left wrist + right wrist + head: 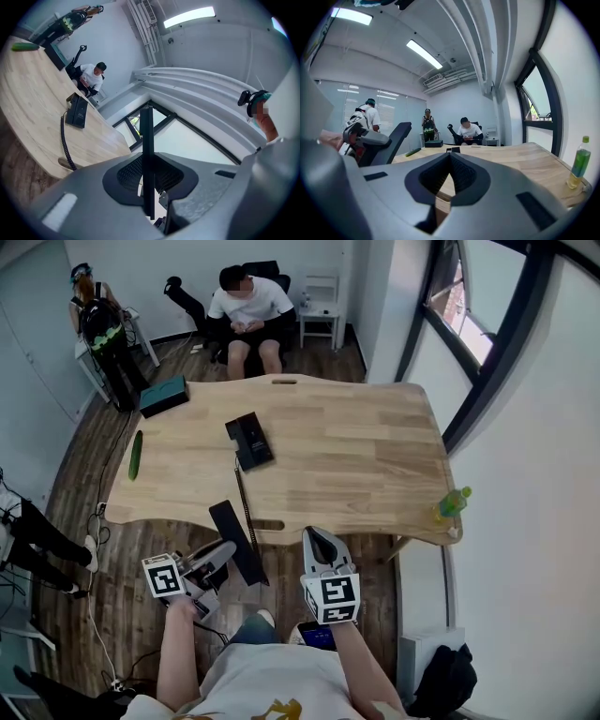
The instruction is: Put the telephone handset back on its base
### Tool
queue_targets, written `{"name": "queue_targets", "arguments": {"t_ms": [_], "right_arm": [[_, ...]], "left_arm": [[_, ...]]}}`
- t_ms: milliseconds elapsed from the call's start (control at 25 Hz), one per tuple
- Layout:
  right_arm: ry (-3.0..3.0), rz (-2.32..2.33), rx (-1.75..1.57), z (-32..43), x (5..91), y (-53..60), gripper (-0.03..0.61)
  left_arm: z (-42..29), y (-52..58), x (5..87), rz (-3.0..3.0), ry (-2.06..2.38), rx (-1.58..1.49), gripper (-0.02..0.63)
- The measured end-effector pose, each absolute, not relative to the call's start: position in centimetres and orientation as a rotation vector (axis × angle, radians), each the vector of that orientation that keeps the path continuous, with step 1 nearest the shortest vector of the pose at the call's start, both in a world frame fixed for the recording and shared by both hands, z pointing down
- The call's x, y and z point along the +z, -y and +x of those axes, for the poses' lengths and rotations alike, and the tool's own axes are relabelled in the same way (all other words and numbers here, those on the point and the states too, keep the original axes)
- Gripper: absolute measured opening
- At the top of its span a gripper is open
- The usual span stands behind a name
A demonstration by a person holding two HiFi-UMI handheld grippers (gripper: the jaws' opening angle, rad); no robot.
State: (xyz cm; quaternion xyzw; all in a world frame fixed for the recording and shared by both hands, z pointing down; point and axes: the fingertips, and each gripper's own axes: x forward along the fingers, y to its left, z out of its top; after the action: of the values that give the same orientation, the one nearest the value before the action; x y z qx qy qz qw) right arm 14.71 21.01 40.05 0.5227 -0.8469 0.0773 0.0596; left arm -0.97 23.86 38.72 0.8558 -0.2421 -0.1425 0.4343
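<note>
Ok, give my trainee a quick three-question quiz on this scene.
1. True or false: the handset lies on its base.
2. Which gripper grips the handset? A) left B) right C) neither
3. What stands at the table corner beside the window?

Key:
1. False: it is held off the table's near edge.
2. A: the left gripper is shut on it. The right gripper is empty.
3. A green bottle.

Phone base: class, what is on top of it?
Nothing lies on the base; the handset is clamped in the left gripper, cord trailing. The table beneath the base is covered.
</note>
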Motion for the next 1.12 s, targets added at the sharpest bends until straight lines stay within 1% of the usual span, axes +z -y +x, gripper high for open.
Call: {"name": "queue_targets", "arguments": {"t_ms": [320,640,1120], "right_arm": [[2.562,1.587,0.251,15.7,41.1,-19.3,0.003],[2.523,1.6,0.283,15.9,42.7,-14.8,0.003],[2.487,1.626,0.329,11.9,43.4,-3.2,0.003]], "left_arm": [[-0.7,-22.1,39.9,2.12,0.624,-0.361,0.072],[-1.1,-17.1,41.1,2.098,0.601,-0.367,0.072],[-4.2,-5.7,41.6,2.085,0.537,-0.348,0.072]]}}
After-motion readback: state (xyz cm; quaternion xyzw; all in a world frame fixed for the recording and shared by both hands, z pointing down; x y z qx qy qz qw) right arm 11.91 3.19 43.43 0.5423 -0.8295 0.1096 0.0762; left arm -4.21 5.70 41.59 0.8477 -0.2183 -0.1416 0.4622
